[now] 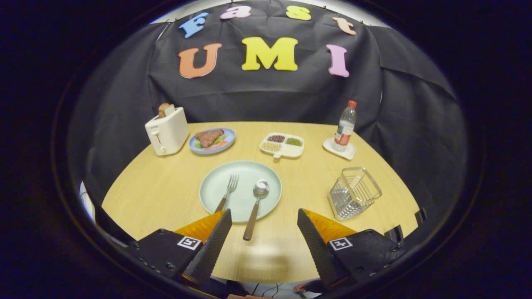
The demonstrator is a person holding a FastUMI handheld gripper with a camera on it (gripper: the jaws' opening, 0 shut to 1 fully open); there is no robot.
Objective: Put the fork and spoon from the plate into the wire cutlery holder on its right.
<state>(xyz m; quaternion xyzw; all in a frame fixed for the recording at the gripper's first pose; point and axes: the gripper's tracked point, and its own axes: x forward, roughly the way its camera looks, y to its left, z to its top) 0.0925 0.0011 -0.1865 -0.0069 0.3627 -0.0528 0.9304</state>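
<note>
The gripper [264, 216] is hanging over the near side of the table [166, 195] with its fingers spread wide and nothing between them but the spoon's handle end, which neither finger is touching.

The fork [227, 192] and spoon [256, 208] are lying side by side on the plate [216, 187], just ahead of the fingers. Both are running lengthwise from near to far, working ends pointing away toward the wall. The fork's tines are sitting near the plate's middle, and its handle is slanting back toward the left finger, whose tip is hiding its end. The spoon's bowl is resting face up just right of the tines; its brown handle is crossing the near rim of the plate and sticking out over the table, between the two fingers.

The holder [354, 192] is standing to the right of the plate, well apart from it, beyond the right finger, its open mouth facing up. Bare tabletop is lying between plate and holder.

Farther back, a toaster [167, 131] with bread in it, a dish [213, 140] of food, a divided tray [282, 145] and a bottle [345, 126] on a coaster [340, 149] are lining the far edge, all well beyond plate and holder.
</note>
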